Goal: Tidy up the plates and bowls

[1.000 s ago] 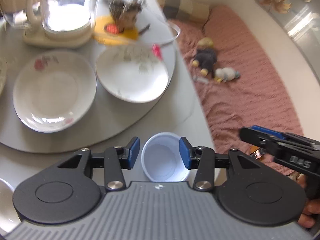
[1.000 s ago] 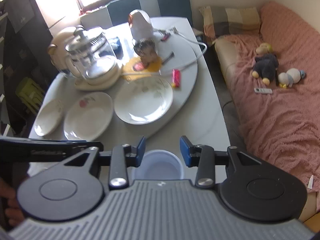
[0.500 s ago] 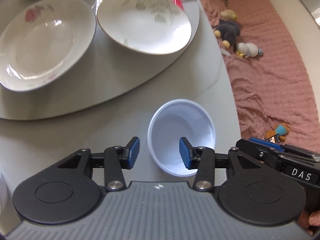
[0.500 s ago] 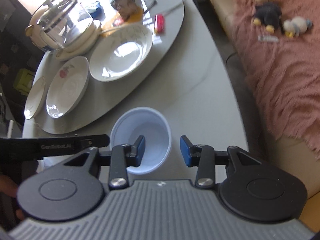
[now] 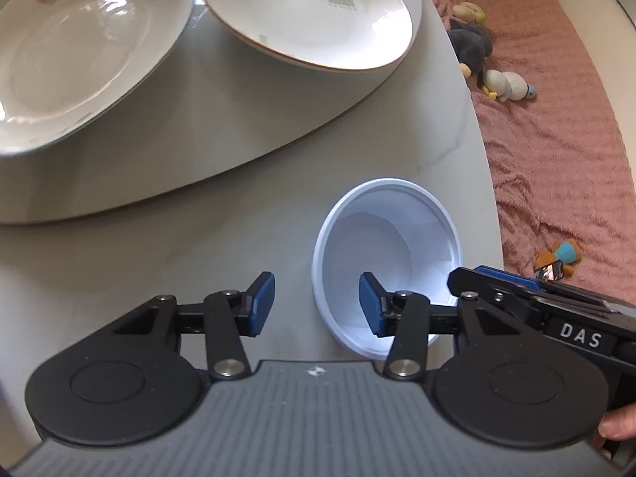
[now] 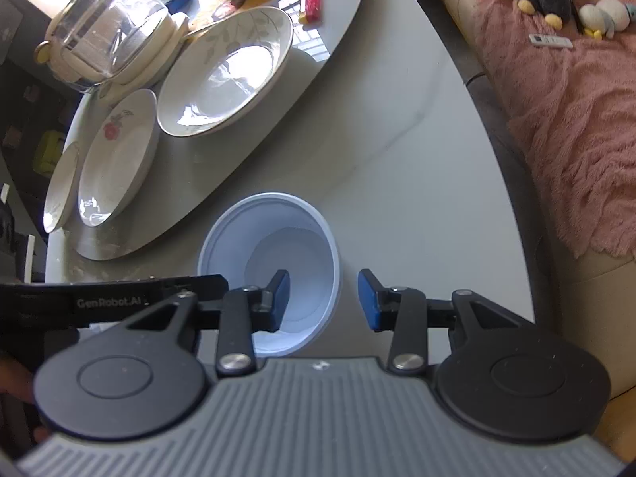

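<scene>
- Bowl (image 5: 387,262) is seen on the table's (image 5: 278,183) near right edge, upright, empty.
- Left gripper (image 5: 316,304) and right gripper (image 6: 322,300) are held part-open, each straddling one rim side; nothing is gripped.
- Rim wall should be seated squarely between pads before closing.

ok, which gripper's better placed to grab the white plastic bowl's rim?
Left, narrowly. Both straddle the white bowl's rim, open, one finger inside. The left gripper has the rim centred between its pads; in the right gripper it sits off-centre.
</scene>
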`<state>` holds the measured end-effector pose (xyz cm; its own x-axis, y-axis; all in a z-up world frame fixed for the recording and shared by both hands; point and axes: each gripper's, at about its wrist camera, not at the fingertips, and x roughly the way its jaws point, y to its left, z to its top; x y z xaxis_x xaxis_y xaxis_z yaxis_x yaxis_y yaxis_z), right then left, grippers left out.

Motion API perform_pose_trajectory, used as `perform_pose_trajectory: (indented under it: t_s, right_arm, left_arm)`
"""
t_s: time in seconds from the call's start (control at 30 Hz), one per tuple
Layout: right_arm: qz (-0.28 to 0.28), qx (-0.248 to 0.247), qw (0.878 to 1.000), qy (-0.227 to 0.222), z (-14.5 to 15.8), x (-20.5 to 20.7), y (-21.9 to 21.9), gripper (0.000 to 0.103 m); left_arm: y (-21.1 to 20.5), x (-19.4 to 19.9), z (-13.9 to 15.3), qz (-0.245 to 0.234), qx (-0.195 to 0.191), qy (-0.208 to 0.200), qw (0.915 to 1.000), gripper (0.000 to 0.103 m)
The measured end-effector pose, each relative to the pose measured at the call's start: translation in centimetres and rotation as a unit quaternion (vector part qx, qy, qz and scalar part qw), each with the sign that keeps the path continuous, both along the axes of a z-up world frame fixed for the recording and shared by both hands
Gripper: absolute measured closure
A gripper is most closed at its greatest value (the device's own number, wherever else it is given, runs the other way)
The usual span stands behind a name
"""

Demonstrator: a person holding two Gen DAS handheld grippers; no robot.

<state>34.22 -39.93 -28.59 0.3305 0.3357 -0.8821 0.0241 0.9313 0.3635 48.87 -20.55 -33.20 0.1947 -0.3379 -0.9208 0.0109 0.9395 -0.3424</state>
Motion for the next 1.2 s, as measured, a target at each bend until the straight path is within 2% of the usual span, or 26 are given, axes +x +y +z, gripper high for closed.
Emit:
perform_pose_trajectory:
  t_s: [0.1, 0.13, 0.3, 0.43, 0.53, 0.7, 0.9, 1.2]
  right_arm:
    - [0.001, 0.003, 1.0, 0.01, -1.0, 0.3, 0.2, 0.062]
    - [0.003, 0.005, 1.0, 0.009, -1.2, 0.3, 0.2, 0.065]
    - [0.008, 0.005, 1.0, 0.023, -2.1, 0.5, 0.6, 0.085]
    - [0.014, 0.003, 1.0, 0.025, -2.1, 0.3, 0.8, 0.089]
    - [0.013, 0.006, 1.0, 0.025, -2.2, 0.1, 0.8, 0.09]
    - [0.027, 0.013, 0.999, 0.017, -1.3, 0.0, 0.9, 0.091]
    - [0.027, 0.011, 1.0, -0.001, 0.6, -0.7, 1.3, 0.092]
    - [0.027, 0.015, 0.999, -0.03, 4.8, -2.3, 3.2, 0.092]
  left_arm:
    - [-0.2, 0.3, -0.3, -0.007, -0.006, -0.004, 0.9999, 0.054]
    - [-0.2, 0.4, -0.3, -0.009, -0.007, -0.006, 0.9999, 0.058]
    - [-0.3, 0.4, -0.7, -0.018, -0.006, -0.007, 0.9998, 0.076]
    - [-0.2, 0.2, -0.6, -0.022, -0.009, -0.005, 0.9997, 0.087]
    - [-0.2, -0.1, -0.4, -0.023, 0.003, -0.007, 0.9997, 0.093]
    - [0.5, -0.6, 0.3, 0.001, -0.003, -0.013, 0.9999, 0.094]
    - [1.2, -1.0, 1.8, 0.007, -0.018, -0.016, 0.9997, 0.094]
    - [2.7, -2.6, 6.7, 0.007, -0.003, -0.039, 0.9992, 0.094]
